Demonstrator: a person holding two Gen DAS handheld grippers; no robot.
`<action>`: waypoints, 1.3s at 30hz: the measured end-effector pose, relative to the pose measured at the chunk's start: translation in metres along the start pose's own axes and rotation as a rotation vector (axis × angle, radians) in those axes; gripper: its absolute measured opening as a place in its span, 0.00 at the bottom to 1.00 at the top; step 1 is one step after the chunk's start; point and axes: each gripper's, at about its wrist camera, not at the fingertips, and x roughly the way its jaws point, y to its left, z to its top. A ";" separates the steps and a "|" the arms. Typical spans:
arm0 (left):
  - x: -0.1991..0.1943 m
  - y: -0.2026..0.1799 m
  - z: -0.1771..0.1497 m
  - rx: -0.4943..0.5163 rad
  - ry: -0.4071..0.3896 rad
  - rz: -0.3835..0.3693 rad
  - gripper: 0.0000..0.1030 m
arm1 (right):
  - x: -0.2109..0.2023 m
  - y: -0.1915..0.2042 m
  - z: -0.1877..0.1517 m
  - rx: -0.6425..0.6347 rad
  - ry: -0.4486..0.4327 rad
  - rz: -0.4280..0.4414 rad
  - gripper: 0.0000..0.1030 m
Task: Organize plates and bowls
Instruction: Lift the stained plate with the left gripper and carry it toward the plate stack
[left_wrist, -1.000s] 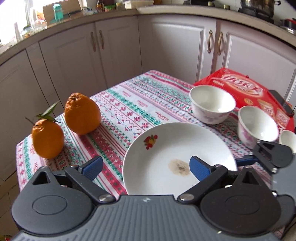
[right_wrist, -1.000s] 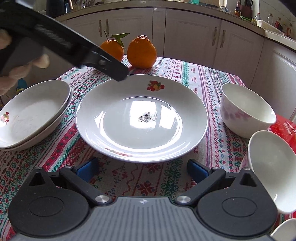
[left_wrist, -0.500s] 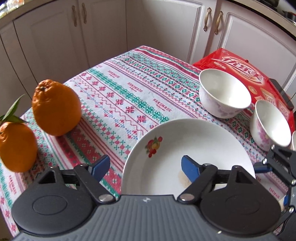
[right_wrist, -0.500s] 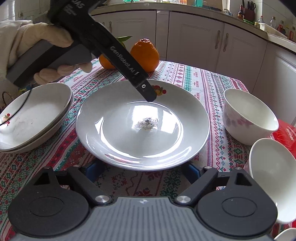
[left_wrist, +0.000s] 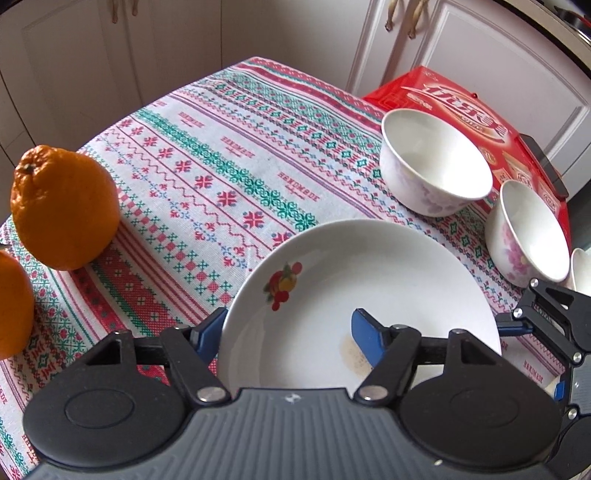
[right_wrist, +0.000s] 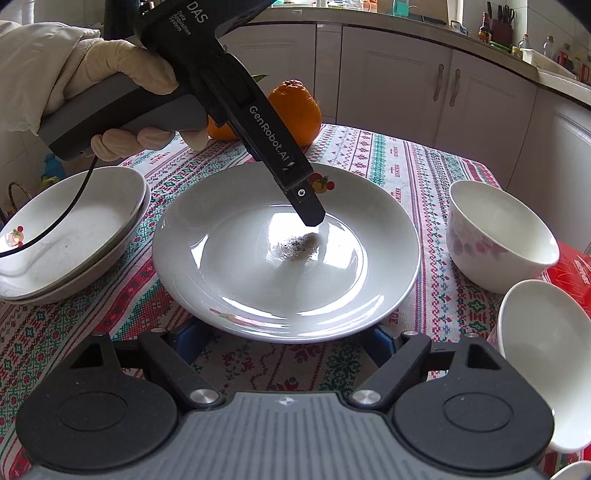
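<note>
A white plate (left_wrist: 369, 280) with a fruit print and a brown stain lies on the patterned tablecloth; it also shows in the right wrist view (right_wrist: 288, 254). My left gripper (left_wrist: 286, 332) is open and straddles the plate's rim, one finger inside the plate and one outside. My right gripper (right_wrist: 284, 343) is open at the plate's near edge, with its blue pads partly hidden under the rim. Two stacked plates (right_wrist: 70, 232) sit at the left. Two floral bowls (left_wrist: 436, 173) (left_wrist: 528, 232) stand at the right.
Two oranges (left_wrist: 62, 210) sit at the table's left edge. A red box (left_wrist: 476, 118) lies behind the bowls. White kitchen cabinets (right_wrist: 436, 88) surround the table. A third bowl rim (left_wrist: 581, 269) shows at the far right.
My left gripper has come down and forward until its fingers straddle the plate's rim. My right gripper has moved closer, and its pads now sit partly under the near rim.
</note>
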 end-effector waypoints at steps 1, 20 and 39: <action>0.001 0.000 0.000 0.003 0.004 0.003 0.69 | 0.000 0.000 0.000 0.000 0.000 -0.001 0.87; -0.002 0.001 -0.005 -0.026 0.000 -0.004 0.67 | 0.000 0.005 0.002 -0.036 0.005 -0.011 0.88; -0.062 -0.023 -0.037 -0.082 -0.085 0.039 0.67 | -0.048 0.021 0.006 -0.118 -0.036 0.035 0.88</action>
